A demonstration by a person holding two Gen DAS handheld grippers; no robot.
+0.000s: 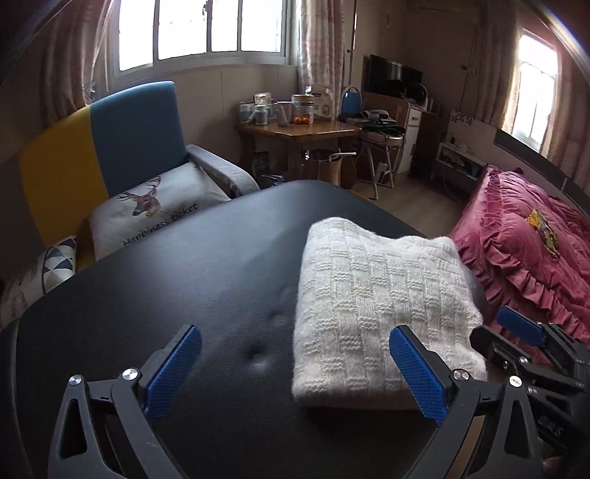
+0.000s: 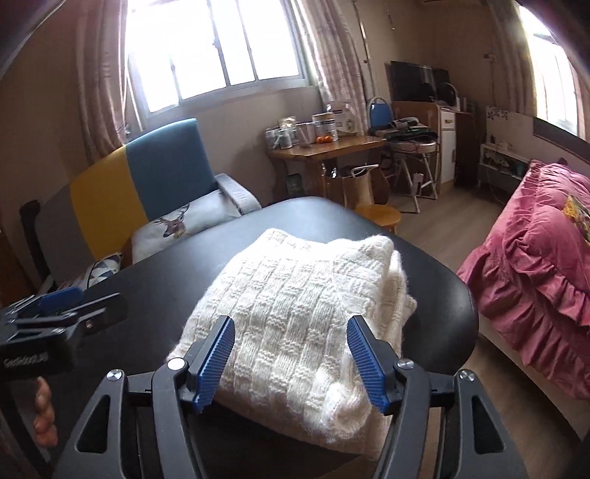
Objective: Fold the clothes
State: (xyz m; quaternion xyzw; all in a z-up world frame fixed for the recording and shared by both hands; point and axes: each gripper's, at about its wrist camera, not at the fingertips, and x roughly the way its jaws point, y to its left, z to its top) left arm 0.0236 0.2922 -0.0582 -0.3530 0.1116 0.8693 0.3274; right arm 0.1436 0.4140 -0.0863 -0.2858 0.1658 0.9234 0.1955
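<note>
Folded white sweater point(image 1: 383, 306) sat right-center of frame on the black desk point(image 1: 184, 280). Left gripper point(image 1: 295, 346) and right gripper point(image 2: 291, 331) hovered low, jaws spread, pinching nothing.

Both wrist cameras sit low and close over the black table point(image 1: 184, 280), facing the window wall, the left view set further left, the right view nearer the white knit point(image 2: 295, 306) they share mid-frame

Sunlit window point(image 1: 201, 27), sofa point(image 1: 110, 147), wooden floor point(image 1: 424, 206)
</note>
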